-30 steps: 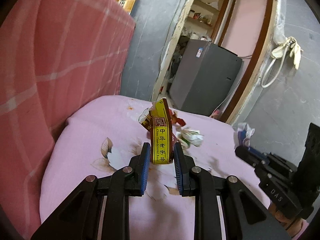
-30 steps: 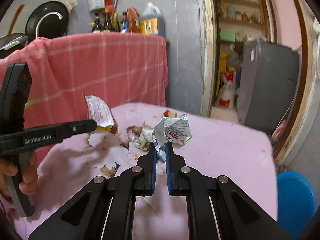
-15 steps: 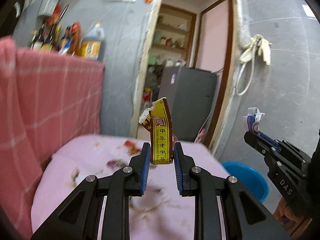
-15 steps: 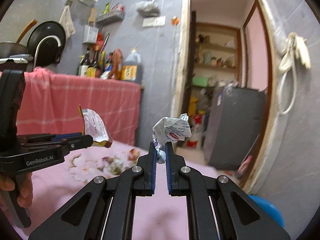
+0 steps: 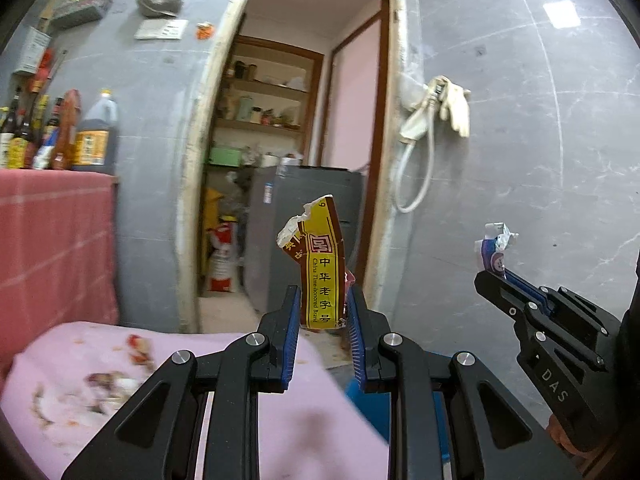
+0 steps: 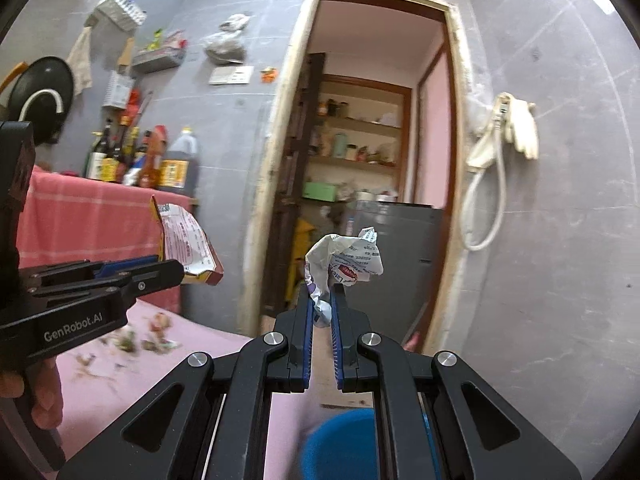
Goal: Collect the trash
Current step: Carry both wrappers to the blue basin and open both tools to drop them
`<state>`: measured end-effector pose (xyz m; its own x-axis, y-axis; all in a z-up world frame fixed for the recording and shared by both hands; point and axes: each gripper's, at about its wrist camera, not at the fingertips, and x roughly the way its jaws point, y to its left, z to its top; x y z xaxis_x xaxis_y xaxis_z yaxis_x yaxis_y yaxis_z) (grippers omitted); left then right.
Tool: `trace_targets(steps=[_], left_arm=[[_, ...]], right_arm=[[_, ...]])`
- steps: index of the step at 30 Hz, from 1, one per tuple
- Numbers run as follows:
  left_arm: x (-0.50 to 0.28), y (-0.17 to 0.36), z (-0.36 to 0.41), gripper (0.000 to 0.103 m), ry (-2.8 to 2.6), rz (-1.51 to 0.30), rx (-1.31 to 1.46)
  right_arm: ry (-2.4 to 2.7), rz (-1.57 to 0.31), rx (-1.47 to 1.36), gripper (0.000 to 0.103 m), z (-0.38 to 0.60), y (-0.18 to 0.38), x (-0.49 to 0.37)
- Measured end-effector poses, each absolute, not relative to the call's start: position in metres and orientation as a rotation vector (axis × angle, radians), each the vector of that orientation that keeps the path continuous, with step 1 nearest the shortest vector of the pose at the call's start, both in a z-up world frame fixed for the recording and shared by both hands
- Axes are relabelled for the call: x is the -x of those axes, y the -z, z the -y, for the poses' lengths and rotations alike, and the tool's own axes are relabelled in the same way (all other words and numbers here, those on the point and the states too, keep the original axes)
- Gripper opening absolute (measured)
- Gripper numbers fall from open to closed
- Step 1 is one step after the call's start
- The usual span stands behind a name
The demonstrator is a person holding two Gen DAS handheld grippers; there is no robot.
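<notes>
In the left hand-held gripper (image 5: pixel 322 312), a yellow wrapper (image 5: pixel 320 264).

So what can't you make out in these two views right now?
- Blue bin: right wrist view, mostly hidden behind the right tool; contents unseen.
- Scraps on the pink tablecloth: both views, motion-blurred.
- Crumpled wrapper: print too small to read.
- Bottle labels: too small.

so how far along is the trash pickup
Done: two pieces are picked up. In hand: left claw grips the yellow wrapper, right claw the crumpled paper. Left: scraps lie on the pink tablecloth; nothing visibly in the blue bin.
</notes>
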<state>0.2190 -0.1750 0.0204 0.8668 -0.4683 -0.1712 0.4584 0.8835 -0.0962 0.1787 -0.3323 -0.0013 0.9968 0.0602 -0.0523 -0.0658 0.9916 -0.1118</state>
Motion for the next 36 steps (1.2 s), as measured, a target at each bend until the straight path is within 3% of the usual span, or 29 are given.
trace_targets(steps=[16,36], left_arm=[[-0.268,0.024,0.274,0.019,0.661,-0.413,-0.006],[-0.323,0.069,0.302,0.02,0.691,-0.701,0.019]], right_arm=[[0.094,-0.187,-0.011,0.007,0.426,0.064,-0.196],[0.049,-0.402,-0.079,0.007,0.445,0.1,-0.23]])
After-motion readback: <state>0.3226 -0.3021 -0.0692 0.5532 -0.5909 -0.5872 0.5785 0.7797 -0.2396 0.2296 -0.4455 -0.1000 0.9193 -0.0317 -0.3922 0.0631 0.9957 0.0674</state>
